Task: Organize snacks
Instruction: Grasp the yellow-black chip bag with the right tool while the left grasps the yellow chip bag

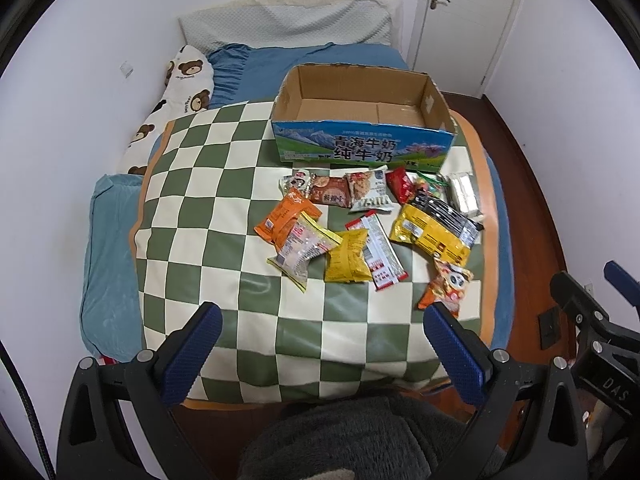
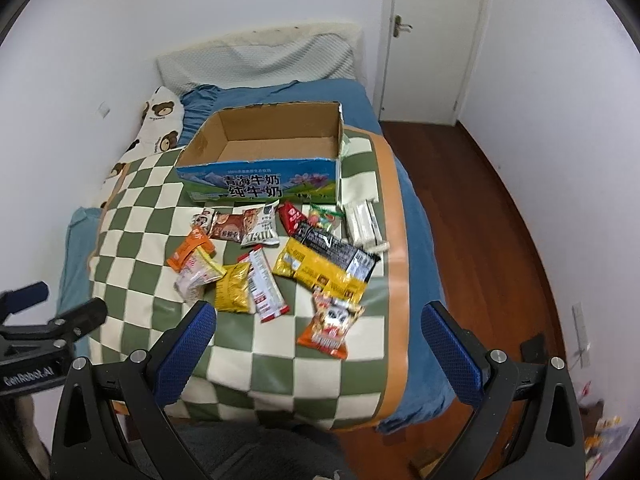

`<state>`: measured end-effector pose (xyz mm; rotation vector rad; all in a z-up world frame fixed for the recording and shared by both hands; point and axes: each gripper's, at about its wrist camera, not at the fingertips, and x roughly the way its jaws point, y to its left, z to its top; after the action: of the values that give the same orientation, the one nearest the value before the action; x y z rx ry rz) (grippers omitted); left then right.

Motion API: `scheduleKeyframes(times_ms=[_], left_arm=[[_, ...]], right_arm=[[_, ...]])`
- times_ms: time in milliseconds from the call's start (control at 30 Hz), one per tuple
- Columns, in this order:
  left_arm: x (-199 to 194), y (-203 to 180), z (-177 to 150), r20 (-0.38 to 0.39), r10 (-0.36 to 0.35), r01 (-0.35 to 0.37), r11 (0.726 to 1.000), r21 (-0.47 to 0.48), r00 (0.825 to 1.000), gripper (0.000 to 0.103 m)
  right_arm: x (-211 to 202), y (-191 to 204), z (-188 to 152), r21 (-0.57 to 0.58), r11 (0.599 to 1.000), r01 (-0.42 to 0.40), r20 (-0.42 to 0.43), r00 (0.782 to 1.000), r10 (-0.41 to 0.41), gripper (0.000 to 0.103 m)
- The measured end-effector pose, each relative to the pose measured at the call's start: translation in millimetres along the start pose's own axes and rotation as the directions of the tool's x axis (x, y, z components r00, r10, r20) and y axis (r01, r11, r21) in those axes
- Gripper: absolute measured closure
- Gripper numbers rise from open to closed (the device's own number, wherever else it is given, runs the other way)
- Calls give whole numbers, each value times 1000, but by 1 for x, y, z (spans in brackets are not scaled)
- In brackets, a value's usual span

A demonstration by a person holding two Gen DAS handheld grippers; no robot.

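While both grippers, left gripper (image 1: 322,344) and right gripper (image 2: 318,344), hang wide open and empty at frame bottom, snack packets (image 1: 360,224) lie mid-frame on checkered blanket (image 1: 224,184), just below empty milk carton box (image 1: 362,150).

Soft, even light is filling the room, cool and somewhat dim; no source is showing, and shadows are lying faint beneath the snack packets (image 1: 360,232) and along the near wall of the cardboard box (image 1: 360,148); foil wrappers are catching small glints; fisheye distortion is bending the walls and the door (image 2: 432,40) toward dark vignetted corners; the right wrist view is smearing slightly at its lower right edge, where the wooden floor (image 2: 500,208) is blurring.
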<state>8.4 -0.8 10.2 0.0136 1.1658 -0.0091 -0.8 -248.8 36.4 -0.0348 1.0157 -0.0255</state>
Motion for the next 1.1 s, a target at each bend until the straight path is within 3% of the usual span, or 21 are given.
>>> scheduleKeyframes(times_ms=[133,267,500,767,867,967,1033,1100], left_arm=[[32,-4,10,21,83,-83,997,7,996,0],[90,-7,18,-51,120,-120,993,4,991,0],[183,-1,8,-251,136,-164,982,-93,958,0],[244,-1,3,-353,110,-181,968,-173,929,0],[262,-2,10,-363,102,-180,965,-188,926,0],[278,-3,15,-374,93,-178,964,-199,923,1],[288,-5,19,-386,84,-173,964,-202,919,1],[295,-7,21,-397,72,-165,965,-206,915,1]], right_arm=[[47,-4,15,-121,993,13,-19,1000,-16,0],[118,-2,29,-287,958,6,-101,994,-37,0],[271,11,27,-520,844,-132,-329,943,-55,0],[357,33,15,-675,704,-221,-407,907,-106,0],[374,36,10,-674,693,-256,-448,887,-108,0],[385,39,6,-685,684,-251,-440,891,-113,6],[392,38,8,-669,704,-241,-438,892,-111,11],[399,37,19,-613,751,-246,-454,887,-80,12]])
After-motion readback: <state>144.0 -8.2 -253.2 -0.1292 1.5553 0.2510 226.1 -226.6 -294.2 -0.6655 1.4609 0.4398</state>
